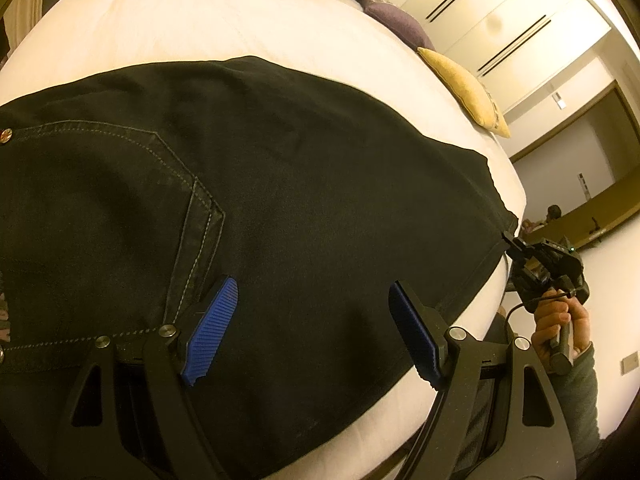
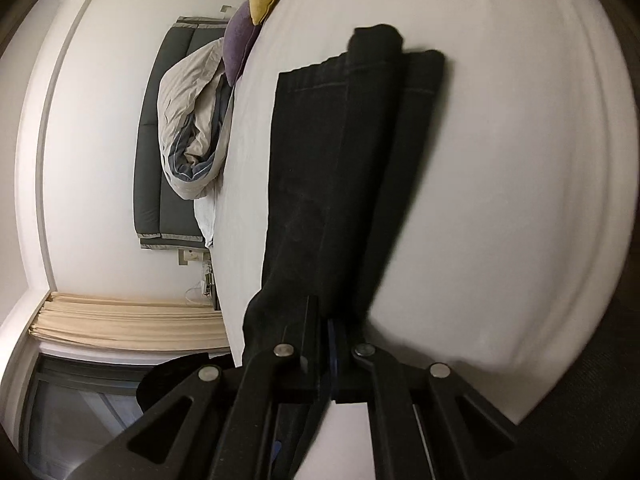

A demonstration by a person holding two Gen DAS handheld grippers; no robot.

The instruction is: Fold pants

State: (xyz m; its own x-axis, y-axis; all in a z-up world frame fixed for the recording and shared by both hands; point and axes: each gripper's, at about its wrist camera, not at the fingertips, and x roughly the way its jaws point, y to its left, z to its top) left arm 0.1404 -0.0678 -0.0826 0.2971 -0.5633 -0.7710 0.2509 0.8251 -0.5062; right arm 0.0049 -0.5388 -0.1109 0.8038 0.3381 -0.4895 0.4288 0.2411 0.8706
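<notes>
Black pants [image 1: 280, 168] lie flat on a white bed [image 1: 180, 20], with the back pocket and waistband at the left. My left gripper [image 1: 312, 320] is open just above the pants, its blue pads [image 1: 212, 324] wide apart. My right gripper [image 1: 514, 242] is shut on the leg end at the bed's right edge. In the right wrist view the right gripper [image 2: 328, 320] is shut on the pants [image 2: 328, 160], which stretch away across the bed [image 2: 520, 160] to the waistband end.
A yellow cushion [image 1: 468, 88] and a purple cushion [image 1: 392, 20] lie at the bed's far edge. A crumpled duvet [image 2: 196, 128] lies by a dark headboard [image 2: 156, 128]. Wardrobe doors [image 1: 500, 28] and curtains [image 2: 128, 320] stand beyond the bed.
</notes>
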